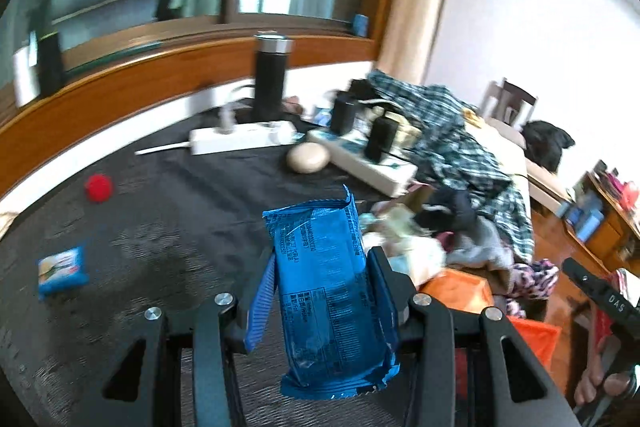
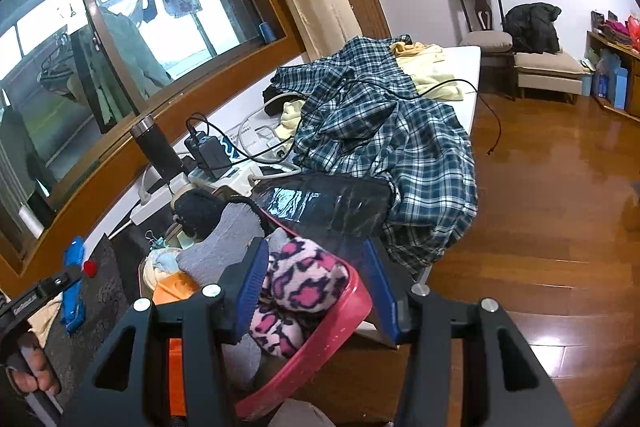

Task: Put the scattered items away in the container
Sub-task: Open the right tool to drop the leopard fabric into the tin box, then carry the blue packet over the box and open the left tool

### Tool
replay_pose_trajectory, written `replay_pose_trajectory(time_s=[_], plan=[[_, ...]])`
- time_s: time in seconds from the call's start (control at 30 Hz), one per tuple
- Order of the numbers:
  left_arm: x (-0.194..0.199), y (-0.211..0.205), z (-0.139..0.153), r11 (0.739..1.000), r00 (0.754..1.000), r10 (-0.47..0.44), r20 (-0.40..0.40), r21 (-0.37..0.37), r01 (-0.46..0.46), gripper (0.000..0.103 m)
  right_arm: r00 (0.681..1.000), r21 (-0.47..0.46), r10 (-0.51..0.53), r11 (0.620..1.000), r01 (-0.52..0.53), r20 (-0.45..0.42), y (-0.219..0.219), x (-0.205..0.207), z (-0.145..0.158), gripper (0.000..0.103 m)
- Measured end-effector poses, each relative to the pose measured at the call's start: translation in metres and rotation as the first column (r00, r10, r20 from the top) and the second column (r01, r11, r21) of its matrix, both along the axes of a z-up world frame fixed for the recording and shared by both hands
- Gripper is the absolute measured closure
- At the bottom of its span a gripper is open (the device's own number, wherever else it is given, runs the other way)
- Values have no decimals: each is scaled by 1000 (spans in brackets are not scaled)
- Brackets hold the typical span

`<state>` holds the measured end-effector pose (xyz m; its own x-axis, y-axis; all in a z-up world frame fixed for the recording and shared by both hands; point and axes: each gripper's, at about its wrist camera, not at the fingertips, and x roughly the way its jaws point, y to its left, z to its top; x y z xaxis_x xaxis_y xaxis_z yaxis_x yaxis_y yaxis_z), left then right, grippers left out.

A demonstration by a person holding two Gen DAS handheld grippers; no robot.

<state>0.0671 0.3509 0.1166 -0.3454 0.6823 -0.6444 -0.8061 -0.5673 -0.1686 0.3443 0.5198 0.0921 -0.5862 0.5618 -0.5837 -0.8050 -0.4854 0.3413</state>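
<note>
dark mat under a wood-framed window; your left gripper [image 1: 324, 291] is clenched on the blue wrapper [image 1: 324, 287], long axis upright.
red basket [image 2: 320, 331] lies toward 3 o'clock of that load, heaped with socks; your right gripper [image 2: 316, 291] hangs spread and empty over its rim. small snack pack [image 1: 62, 269] lies at 9 o'clock.

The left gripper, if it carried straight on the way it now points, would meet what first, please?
Shut on the blue snack packet, the left gripper points across bare dark mat. Likely first is the beige oval object, just before the white power strips, though blur leaves depth uncertain.
</note>
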Motion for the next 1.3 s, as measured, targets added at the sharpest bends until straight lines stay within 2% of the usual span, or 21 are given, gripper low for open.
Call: replay_pose_trajectory(time_s=[0.33,0.6,0.67,0.97,1.07,1.13,1.3], plan=[[25,75,-11,985,986,-166,10,-44,166,57,1000,-12,-15,1000,15,-15,14,12,-7,50],[27,116,-18,973,973,-225,52,-34,227,56,1000,-12,-16,1000,15,-10,22,11,-13,50],[30,125,-23,968,969,-242,47,-51,244,56,1000,-10,-16,1000,16,-11,22,12,-14,50],[21,125,-36,973,973,-225,50,-49,227,56,1000,4,-28,1000,28,-10,26,15,-14,50],[18,125,-40,974,974,-219,51,-48,221,47,1000,6,-28,1000,28,-13,25,16,-13,50],[16,125,-43,975,975,-214,52,-47,217,24,1000,10,-26,1000,26,-16,23,16,-11,50],[14,116,-36,979,979,-200,44,-32,202,22,999,29,-18,999,19,-28,15,17,-2,50]])
